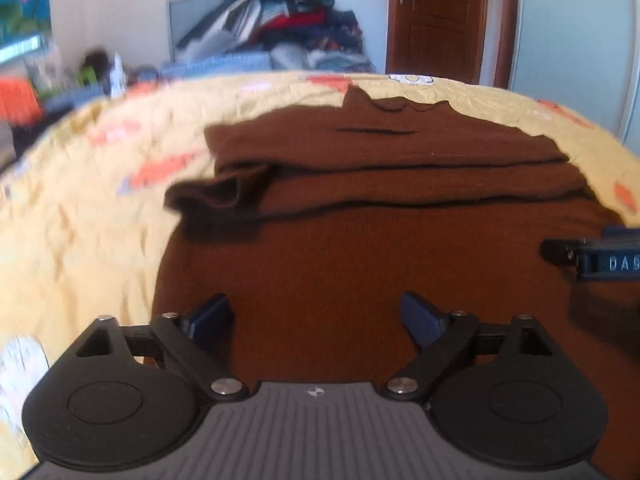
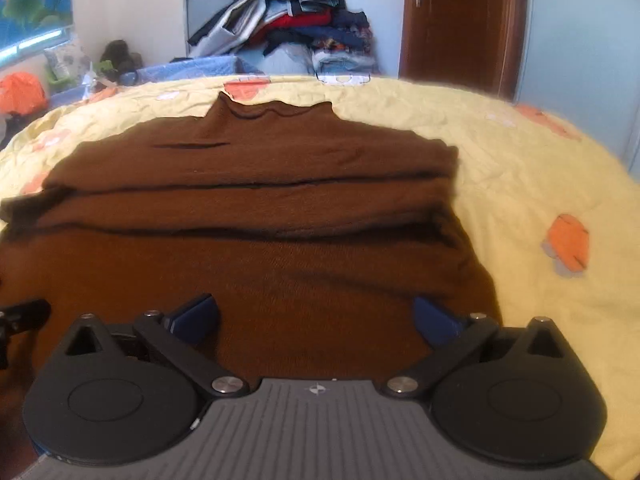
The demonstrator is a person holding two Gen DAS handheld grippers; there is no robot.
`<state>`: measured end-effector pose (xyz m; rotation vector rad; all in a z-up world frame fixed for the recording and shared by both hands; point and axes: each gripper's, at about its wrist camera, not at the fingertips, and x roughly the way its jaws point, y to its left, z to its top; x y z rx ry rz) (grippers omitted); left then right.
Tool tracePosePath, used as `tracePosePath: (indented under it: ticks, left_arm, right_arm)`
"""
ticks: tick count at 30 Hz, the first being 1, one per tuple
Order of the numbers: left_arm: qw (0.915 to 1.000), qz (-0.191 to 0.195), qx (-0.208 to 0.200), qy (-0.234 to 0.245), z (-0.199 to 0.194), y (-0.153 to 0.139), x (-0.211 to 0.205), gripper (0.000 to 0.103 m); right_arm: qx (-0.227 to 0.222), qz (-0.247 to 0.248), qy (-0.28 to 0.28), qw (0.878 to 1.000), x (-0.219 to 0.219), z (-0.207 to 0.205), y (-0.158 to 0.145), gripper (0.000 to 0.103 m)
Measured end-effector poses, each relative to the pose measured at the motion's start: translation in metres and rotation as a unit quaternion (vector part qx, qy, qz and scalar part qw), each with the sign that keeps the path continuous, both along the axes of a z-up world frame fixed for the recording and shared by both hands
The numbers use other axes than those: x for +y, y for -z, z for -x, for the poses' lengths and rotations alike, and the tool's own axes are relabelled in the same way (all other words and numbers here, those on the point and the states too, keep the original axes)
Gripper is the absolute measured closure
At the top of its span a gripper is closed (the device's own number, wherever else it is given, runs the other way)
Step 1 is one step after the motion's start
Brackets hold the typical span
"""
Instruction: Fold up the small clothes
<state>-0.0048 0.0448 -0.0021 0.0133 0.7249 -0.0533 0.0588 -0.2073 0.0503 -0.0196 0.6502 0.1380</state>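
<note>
A brown knit sweater [image 1: 360, 248] lies flat on the yellow bedspread [image 1: 80, 240], its collar at the far end and both sleeves folded across its body. It also shows in the right wrist view [image 2: 260, 264]. My left gripper [image 1: 316, 320] is open and empty above the sweater's near left part. My right gripper [image 2: 316, 320] is open and empty above the near right part. The right gripper's fingertip [image 1: 560, 250] shows at the right edge of the left wrist view, and part of the left gripper [image 2: 24, 312] at the left edge of the right wrist view.
The yellow bedspread [image 2: 540, 168] has orange prints. Behind the bed stands a tall pile of clothes [image 2: 296, 20] against the wall. A brown wooden door [image 2: 456, 20] is at the back right. Bags and clutter [image 2: 24, 92] sit at the far left.
</note>
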Motion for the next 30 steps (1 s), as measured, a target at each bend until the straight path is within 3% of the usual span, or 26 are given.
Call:
tracePosePath:
  ticks: [7, 9, 30]
  left_arm:
    - [0.9998, -0.015, -0.001, 0.014, 0.030, 0.001, -0.001, 0.000]
    - [0.9998, -0.016, -0.005, 0.006, 0.033, 0.000, -0.003, 0.000]
    - [0.9998, -0.016, -0.009, 0.003, 0.025, -0.001, -0.005, 0.000]
  right_arm:
    - [0.001, 0.023, 0.009, 1.000, -0.003, 0.051, 0.004, 0.000]
    - [-0.006, 0.009, 0.022, 1.000, 0.000, 0.056, 0.005, 0.000]
    - [-0.013, 0.007, 0.022, 1.000, -0.002, 0.059, 0.006, 0.000]
